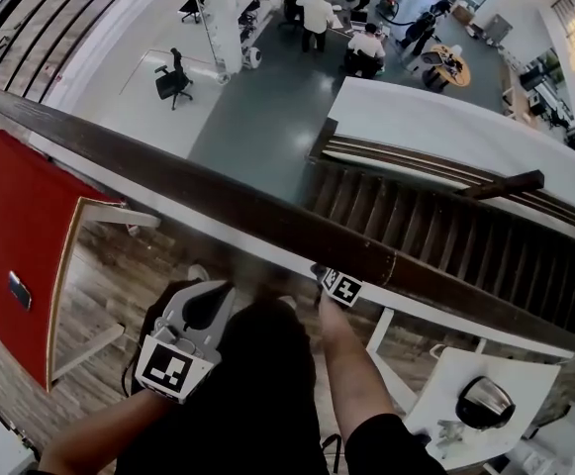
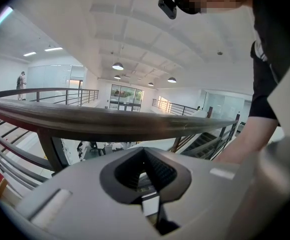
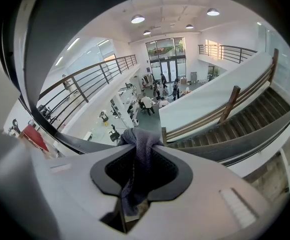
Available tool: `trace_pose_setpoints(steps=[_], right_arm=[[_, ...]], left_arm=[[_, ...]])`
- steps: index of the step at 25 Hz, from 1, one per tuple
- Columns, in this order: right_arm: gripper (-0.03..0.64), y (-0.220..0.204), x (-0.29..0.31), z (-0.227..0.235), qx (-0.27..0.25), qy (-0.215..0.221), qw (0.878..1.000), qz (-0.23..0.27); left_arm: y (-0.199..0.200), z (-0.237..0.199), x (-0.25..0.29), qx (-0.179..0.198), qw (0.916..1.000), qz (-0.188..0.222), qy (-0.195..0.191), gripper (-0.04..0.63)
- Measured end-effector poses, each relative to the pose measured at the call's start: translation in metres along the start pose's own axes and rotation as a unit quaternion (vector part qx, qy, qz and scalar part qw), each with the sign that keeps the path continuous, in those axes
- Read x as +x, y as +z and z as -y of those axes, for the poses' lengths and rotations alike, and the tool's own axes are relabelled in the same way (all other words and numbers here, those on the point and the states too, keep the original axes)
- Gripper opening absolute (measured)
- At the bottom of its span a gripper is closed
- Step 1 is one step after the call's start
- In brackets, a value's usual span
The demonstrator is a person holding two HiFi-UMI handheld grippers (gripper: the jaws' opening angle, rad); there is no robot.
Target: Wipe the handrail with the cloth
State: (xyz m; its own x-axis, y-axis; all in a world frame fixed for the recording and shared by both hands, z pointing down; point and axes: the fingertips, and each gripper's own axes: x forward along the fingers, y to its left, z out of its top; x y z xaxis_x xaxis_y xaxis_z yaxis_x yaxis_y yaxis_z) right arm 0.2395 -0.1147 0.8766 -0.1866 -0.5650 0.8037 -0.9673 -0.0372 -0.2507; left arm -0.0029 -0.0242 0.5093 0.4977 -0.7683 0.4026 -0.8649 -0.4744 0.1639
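At the near edge of the handrail [image 1: 218, 201], the right gripper [image 1: 335, 281] sits tight against the wood; its jaws are pinched on the grey cloth [image 3: 135, 136], which bunches out past the tips toward the rail; actual contact can't be confirmed; left gripper [image 1: 183, 339] hangs back below the rail, jaws pressed together, nothing between them; no visible clean/dirty difference on the rail, so progress is unclear; judging by position, long stretches on both sides are left to wipe

Bright even indoor light; heavy fisheye edge distortion.
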Motion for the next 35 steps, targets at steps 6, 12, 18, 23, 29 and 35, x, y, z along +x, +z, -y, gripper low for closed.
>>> trace_pose_setpoints(steps=[6, 12, 18, 23, 29, 35], right_arm=[[0.075, 0.001, -0.002, -0.005, -0.007, 0.008, 1.0, 0.015], [0.075, 0.0, -0.003, -0.009, -0.013, 0.015, 1.0, 0.011], [0.074, 0.001, -0.005, -0.014, -0.052, 0.048, 0.997, 0.014], [0.074, 0.01, -0.019, -0.025, -0.044, 0.043, 0.997, 0.042], [0.074, 0.009, -0.064, -0.081, -0.038, 0.081, 0.995, 0.044], [0.074, 0.0, -0.139, -0.138, -0.084, 0.115, 0.986, 0.085]], left_arm=[[-0.007, 0.012, 0.006, -0.002, 0.9999, -0.012, -0.001, -0.002], [-0.003, 0.018, 0.012, -0.006, 0.9999, -0.011, 0.001, -0.002], [-0.004, 0.024, 0.008, -0.016, 0.9996, -0.025, 0.001, -0.002], [-0.001, 0.009, 0.004, -0.042, 0.9986, -0.031, 0.008, -0.002], [0.007, 0.006, -0.007, -0.06, 0.9975, -0.031, -0.022, -0.002], [0.017, -0.008, -0.008, -0.084, 0.9948, -0.015, -0.055, -0.002]])
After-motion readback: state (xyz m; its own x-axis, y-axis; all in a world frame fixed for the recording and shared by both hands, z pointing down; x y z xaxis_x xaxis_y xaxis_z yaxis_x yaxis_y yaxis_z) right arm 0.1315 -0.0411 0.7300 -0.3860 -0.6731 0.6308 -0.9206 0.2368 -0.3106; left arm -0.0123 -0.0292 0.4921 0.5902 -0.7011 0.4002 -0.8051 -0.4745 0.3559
